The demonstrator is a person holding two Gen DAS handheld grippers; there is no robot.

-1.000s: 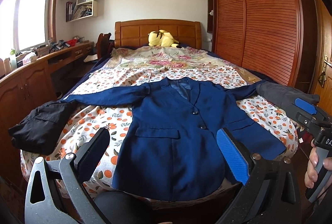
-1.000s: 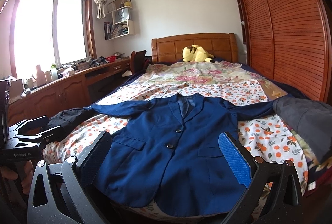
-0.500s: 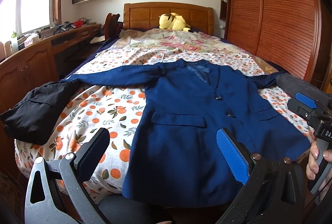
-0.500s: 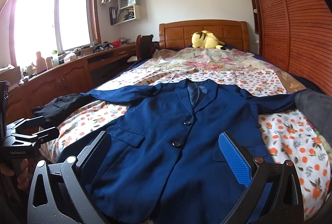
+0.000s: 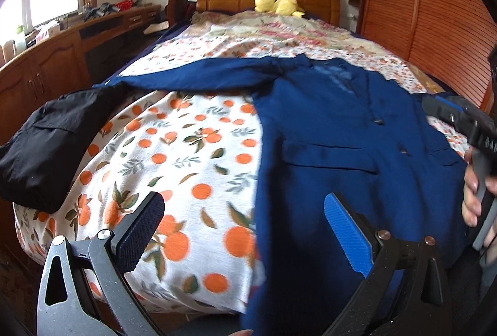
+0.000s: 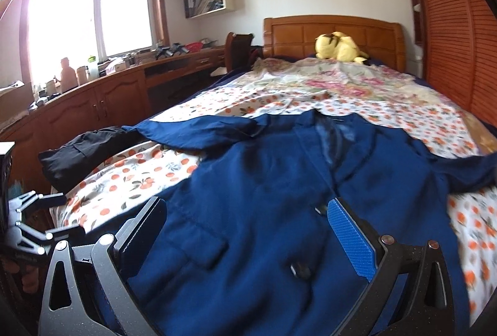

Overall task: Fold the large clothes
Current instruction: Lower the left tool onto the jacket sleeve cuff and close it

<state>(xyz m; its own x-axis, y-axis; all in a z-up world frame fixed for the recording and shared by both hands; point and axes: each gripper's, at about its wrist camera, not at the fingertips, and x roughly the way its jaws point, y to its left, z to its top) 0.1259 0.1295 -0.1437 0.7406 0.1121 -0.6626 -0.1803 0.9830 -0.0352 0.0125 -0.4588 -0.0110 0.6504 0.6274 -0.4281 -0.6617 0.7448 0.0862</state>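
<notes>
A navy blue jacket [image 5: 335, 131] lies front up on the bed, sleeves spread out to both sides, its hem hanging over the foot edge. It also fills the right wrist view [image 6: 279, 211]. My left gripper [image 5: 245, 230] is open and empty, low over the jacket's lower left edge and the orange-print sheet. My right gripper [image 6: 248, 236] is open and empty, low over the jacket's lower front by its buttons. The right gripper also shows at the right edge of the left wrist view [image 5: 459, 121]; the left gripper shows at the left edge of the right wrist view [image 6: 37, 221].
The bed [image 5: 192, 155] has an orange-print sheet. A black garment [image 5: 46, 146] lies on its left corner. A yellow plush toy [image 6: 338, 48] sits by the wooden headboard. A wooden desk and cabinets [image 6: 93, 109] run along the left; a slatted wardrobe [image 5: 435, 9] stands right.
Both grippers have moved forward and down toward the foot of the bed, so the jacket looms much larger. Both stay open. The jacket has not moved.
</notes>
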